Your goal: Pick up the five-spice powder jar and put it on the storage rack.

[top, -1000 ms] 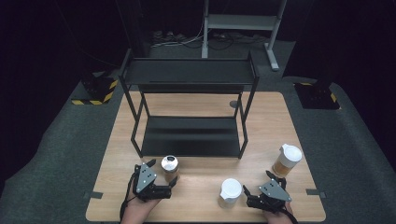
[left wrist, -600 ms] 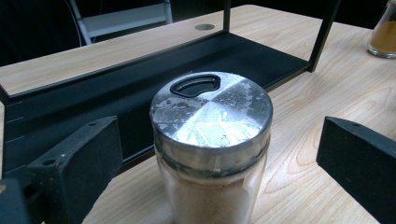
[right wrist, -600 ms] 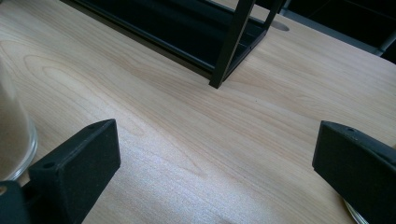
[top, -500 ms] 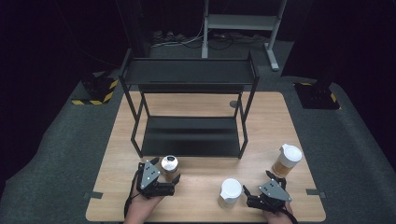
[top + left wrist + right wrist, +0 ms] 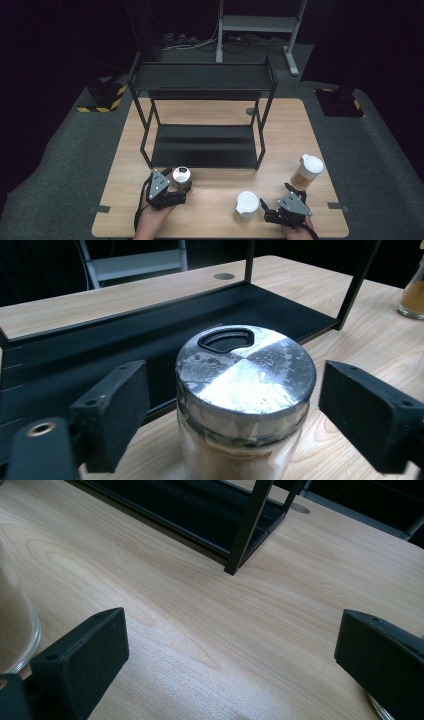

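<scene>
- Silver-lidded jar (image 5: pixel 181 176) stands upright on the wooden table (image 5: pixel 210 210), left of centre near the front edge, just in front of the black rack's (image 5: pixel 202 145) lower shelf.
- Left gripper (image 5: pixel 176 189) sits at that jar. In the left gripper view the jar (image 5: pixel 245 400) stands between the two black jaws, which are spread wide, with a clear gap on each side. No contact with the glass.
- Jar lid is brushed metal with a black pour opening at its far edge; pale brown powder shows through the glass below it.
- Black rack: two shelves on a thin frame, centre of the table, behind both grippers.
- White-lidded jar (image 5: pixel 246 206) stands upright, right of centre at the front edge, just beside the right gripper's left jaw.
- Right gripper (image 5: pixel 272 212) lies low at the front right. In the right gripper view its jaws are wide apart with bare table (image 5: pixel 210 630) between them; a glass edge (image 5: pixel 17 630) shows at the far left of that view.
- Tall jar with a white lid (image 5: pixel 307 171) and amber contents stands upright at the right edge, apart from both grippers.
</scene>
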`<state>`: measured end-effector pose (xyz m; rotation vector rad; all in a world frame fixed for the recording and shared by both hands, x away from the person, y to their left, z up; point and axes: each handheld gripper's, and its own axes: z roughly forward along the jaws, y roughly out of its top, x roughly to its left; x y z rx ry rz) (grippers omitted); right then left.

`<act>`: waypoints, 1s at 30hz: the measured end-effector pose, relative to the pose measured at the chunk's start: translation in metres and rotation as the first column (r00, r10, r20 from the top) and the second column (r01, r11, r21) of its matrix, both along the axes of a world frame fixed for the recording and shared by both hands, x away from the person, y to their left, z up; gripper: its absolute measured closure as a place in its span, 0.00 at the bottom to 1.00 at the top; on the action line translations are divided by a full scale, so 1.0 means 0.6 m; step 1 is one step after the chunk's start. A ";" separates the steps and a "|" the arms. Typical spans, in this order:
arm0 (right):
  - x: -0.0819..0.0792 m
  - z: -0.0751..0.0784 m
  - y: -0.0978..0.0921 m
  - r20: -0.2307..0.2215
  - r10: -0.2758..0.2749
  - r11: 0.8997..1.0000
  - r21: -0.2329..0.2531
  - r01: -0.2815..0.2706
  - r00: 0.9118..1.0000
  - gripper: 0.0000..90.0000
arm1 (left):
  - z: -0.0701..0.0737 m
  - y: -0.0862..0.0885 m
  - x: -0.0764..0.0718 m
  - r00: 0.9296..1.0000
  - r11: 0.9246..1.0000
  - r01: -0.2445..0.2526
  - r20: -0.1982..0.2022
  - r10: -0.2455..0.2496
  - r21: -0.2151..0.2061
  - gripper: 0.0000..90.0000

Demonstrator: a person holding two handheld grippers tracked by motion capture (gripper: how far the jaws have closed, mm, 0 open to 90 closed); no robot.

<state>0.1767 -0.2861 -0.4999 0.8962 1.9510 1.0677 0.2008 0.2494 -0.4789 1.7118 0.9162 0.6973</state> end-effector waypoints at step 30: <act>0.000 0.000 -0.001 0.000 0.004 1.000 0.001 -0.004 1.000 0.00 | -0.006 0.005 0.004 1.000 1.000 0.016 0.019 -0.016 -0.020 0.39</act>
